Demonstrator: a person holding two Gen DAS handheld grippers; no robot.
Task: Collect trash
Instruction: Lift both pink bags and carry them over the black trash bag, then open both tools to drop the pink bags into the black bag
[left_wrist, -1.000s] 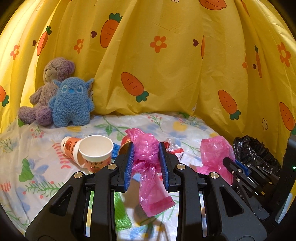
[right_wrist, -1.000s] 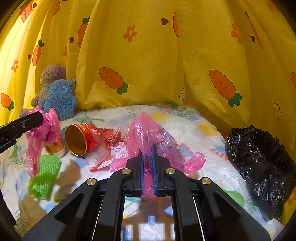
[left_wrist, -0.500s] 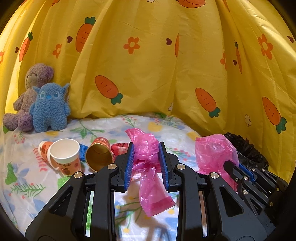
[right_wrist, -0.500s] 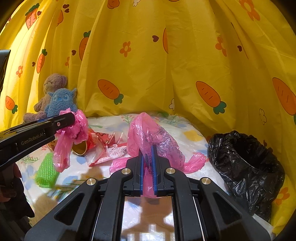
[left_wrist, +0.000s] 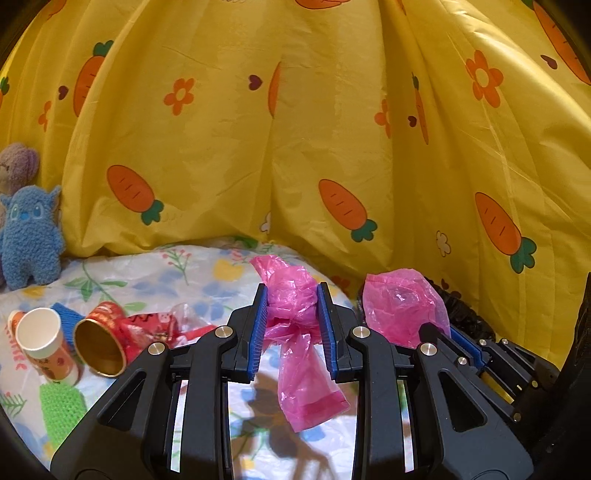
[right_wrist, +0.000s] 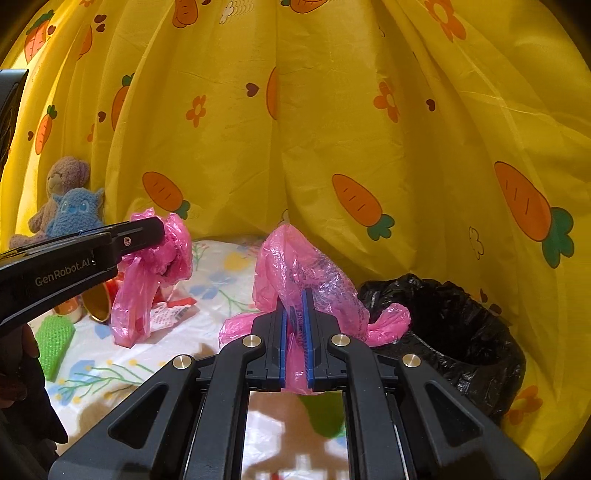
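My left gripper (left_wrist: 290, 306) is shut on a crumpled pink plastic bag (left_wrist: 291, 299) whose tail hangs below the blue pads, above the flowered sheet. My right gripper (right_wrist: 296, 314) is shut on a second pink plastic bag (right_wrist: 306, 269), which puffs up above its closed pads. In the right wrist view the left gripper (right_wrist: 160, 230) with its pink bag (right_wrist: 147, 280) comes in from the left. In the left wrist view the right gripper's pink bag (left_wrist: 400, 306) shows at the right. A black trash bag (right_wrist: 454, 325) stands open at the right, just beyond the right gripper.
On the sheet at the left lie a white paper cup (left_wrist: 40, 339), a red cup with gold inside (left_wrist: 103, 339), a red wrapper (left_wrist: 159, 325) and a green foam net (left_wrist: 59, 410). Two plush toys (left_wrist: 29, 236) sit at the back left. A yellow carrot-print curtain (left_wrist: 332, 147) closes the back.
Both grippers have swung to the right, each still holding its pink bag. The cups and plush toys have slid left in view and the black trash bag has come closer.
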